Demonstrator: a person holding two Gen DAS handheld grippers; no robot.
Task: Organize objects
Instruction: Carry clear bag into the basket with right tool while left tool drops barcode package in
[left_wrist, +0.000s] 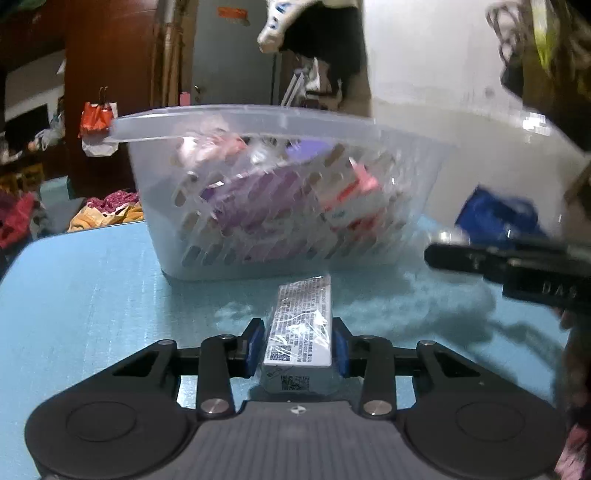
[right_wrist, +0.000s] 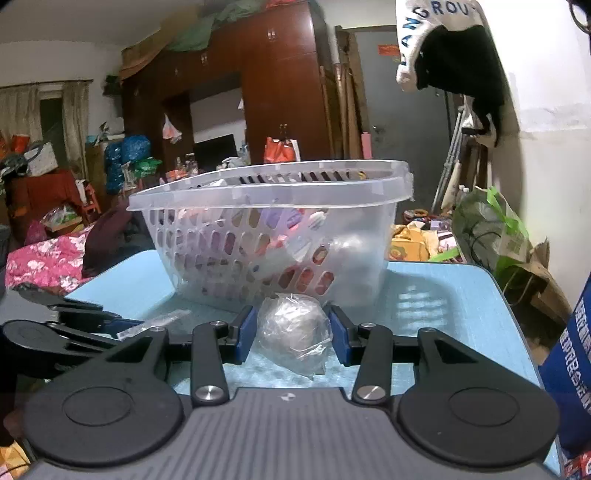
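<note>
**Both grippers loaded in front of the basket**

Cluttered bedroom all round you: a dark wood wardrobe (right_wrist: 280, 85), heaps of clothing, and a light blue table (right_wrist: 450, 306) that carries the work.

Your left gripper (left_wrist: 298, 345) has its blue pads pressed against both long sides of a white box (left_wrist: 301, 328) wrapped in clear film, printed text and codes facing up. The box points straight ahead toward the basket (left_wrist: 284, 199), its far end just short of the basket's near wall. From this view you cannot tell whether the box rests on the table or is lifted off it.

Your right gripper (right_wrist: 293, 334) is closed on a rounded bundle in crinkled clear plastic (right_wrist: 293, 328), with one pad on each side of it. The bundle sits just before the basket's near wall, low over the table.

The translucent slotted basket stands toward the table's far edge, holding purple, pink, red and white packages, blurred in the left view.

A blue printed bag (right_wrist: 570, 354) stands at the table's right edge. In the right view the left gripper shows at the lower left, close beside your right one.
</note>
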